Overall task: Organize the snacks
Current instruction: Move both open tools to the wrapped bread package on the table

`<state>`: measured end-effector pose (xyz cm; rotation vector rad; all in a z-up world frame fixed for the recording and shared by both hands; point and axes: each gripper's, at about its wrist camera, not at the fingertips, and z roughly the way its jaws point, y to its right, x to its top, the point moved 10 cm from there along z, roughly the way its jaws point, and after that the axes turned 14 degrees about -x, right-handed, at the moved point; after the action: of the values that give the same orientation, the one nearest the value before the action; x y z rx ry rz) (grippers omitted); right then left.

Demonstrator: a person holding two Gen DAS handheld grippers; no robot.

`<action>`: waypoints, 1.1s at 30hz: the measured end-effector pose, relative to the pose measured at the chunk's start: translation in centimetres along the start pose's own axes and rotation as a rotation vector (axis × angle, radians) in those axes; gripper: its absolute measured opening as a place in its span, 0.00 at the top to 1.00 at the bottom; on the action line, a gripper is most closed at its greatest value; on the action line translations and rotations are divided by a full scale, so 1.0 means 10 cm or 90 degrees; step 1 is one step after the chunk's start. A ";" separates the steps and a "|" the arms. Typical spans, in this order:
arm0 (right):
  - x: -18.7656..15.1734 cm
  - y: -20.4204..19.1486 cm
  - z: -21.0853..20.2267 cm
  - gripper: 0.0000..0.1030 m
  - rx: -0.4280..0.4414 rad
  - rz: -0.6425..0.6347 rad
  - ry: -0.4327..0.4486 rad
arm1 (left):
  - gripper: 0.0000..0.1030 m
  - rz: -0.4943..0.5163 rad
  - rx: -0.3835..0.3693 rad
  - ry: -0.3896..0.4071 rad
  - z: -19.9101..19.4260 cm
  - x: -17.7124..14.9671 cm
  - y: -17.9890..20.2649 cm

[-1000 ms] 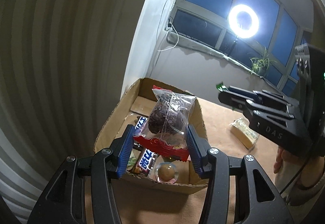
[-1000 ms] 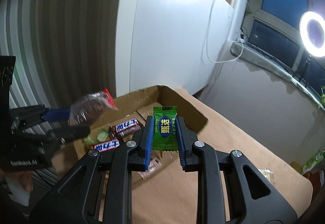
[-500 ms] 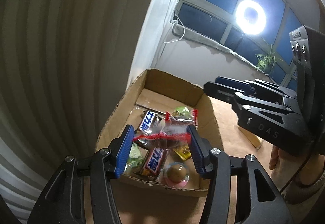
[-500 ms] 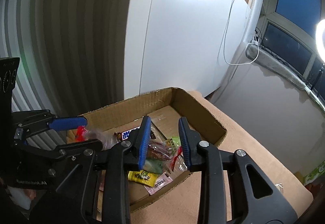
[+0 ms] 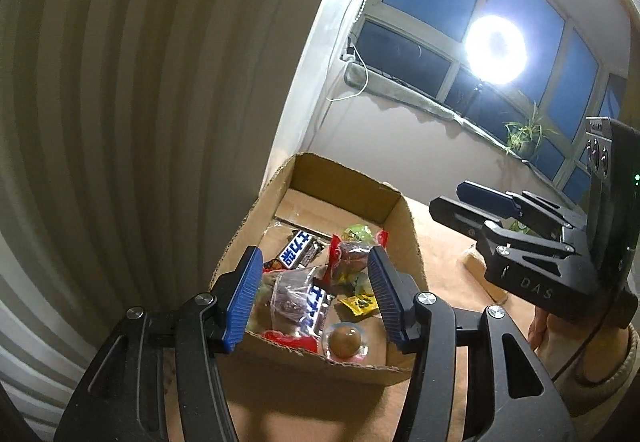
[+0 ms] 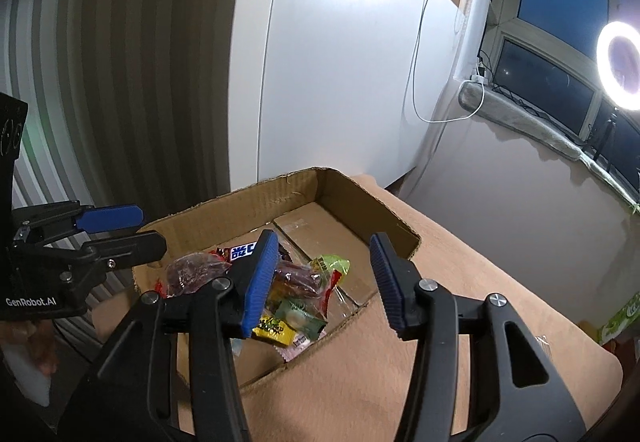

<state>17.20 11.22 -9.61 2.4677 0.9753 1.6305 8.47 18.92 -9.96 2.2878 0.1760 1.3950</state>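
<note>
An open cardboard box (image 5: 404, 226) (image 6: 352, 197) sits on the tan table and holds several wrapped snacks: a clear pack of dark dried fruit with a red edge (image 5: 294, 300) (image 6: 192, 270), a blue-and-white chocolate bar (image 5: 298, 252) (image 6: 240, 250), a round brown candy (image 5: 345, 340), a yellow packet (image 5: 360, 302) (image 6: 274, 329) and a green candy (image 6: 298, 316). My left gripper (image 5: 314, 296) is open and empty above the box's near end. My right gripper (image 6: 326, 282) is open and empty above the box's right side.
The box stands at the table's far corner by a white cabinet (image 6: 340, 61) and a ribbed wall (image 5: 140, 101). A pale snack pack (image 5: 480, 274) lies on the table to the right of the box. A green packet (image 6: 624, 318) lies at the table's right edge.
Both grippers opened. The dried fruit pack dropped from my left gripper into the box, and the green candy dropped from my right gripper into the box. Both grippers now hang open over it.
</note>
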 end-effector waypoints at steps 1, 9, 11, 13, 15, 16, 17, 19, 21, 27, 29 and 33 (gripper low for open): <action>-0.02 0.00 -0.02 0.51 0.000 0.001 0.000 | 0.48 0.002 0.000 0.000 -0.01 0.00 0.01; -0.17 0.15 -0.22 0.49 -0.013 0.024 0.007 | 0.39 0.039 0.003 0.001 -0.02 0.05 0.28; -0.24 0.23 -0.29 0.43 -0.017 0.040 0.007 | 0.39 0.057 0.009 -0.001 -0.02 0.07 0.37; -0.33 0.32 -0.34 0.42 -0.021 0.056 0.005 | 0.39 0.081 0.013 -0.003 -0.03 0.09 0.51; -0.45 0.42 -0.38 0.42 -0.027 0.069 -0.002 | 0.37 0.102 0.017 -0.003 -0.03 0.10 0.63; -0.49 0.47 -0.40 0.42 -0.031 0.075 -0.004 | 0.35 0.114 0.019 -0.002 -0.02 0.12 0.71; -0.53 0.52 -0.41 0.42 -0.034 0.081 -0.006 | 0.32 0.125 0.020 -0.001 -0.02 0.13 0.78; -0.64 0.66 -0.45 0.41 -0.041 0.098 -0.011 | 0.32 0.145 0.015 -0.001 0.01 0.14 0.92; -0.74 0.80 -0.48 0.35 -0.051 0.114 -0.014 | 0.32 0.159 0.008 -0.007 0.06 0.12 1.05; -1.03 1.25 -0.58 0.33 -0.074 0.161 -0.021 | 0.32 0.200 -0.002 -0.029 0.27 0.05 1.41; -1.12 1.41 -0.60 0.33 -0.081 0.176 -0.024 | 0.32 0.212 -0.005 -0.037 0.33 0.02 1.52; -1.32 1.68 -0.63 0.33 -0.093 0.205 -0.032 | 0.32 0.234 -0.012 -0.055 0.50 -0.06 1.74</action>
<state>16.69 -10.96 -11.72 2.6536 0.4514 1.6391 10.41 1.70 -4.70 2.4448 -0.2984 1.4526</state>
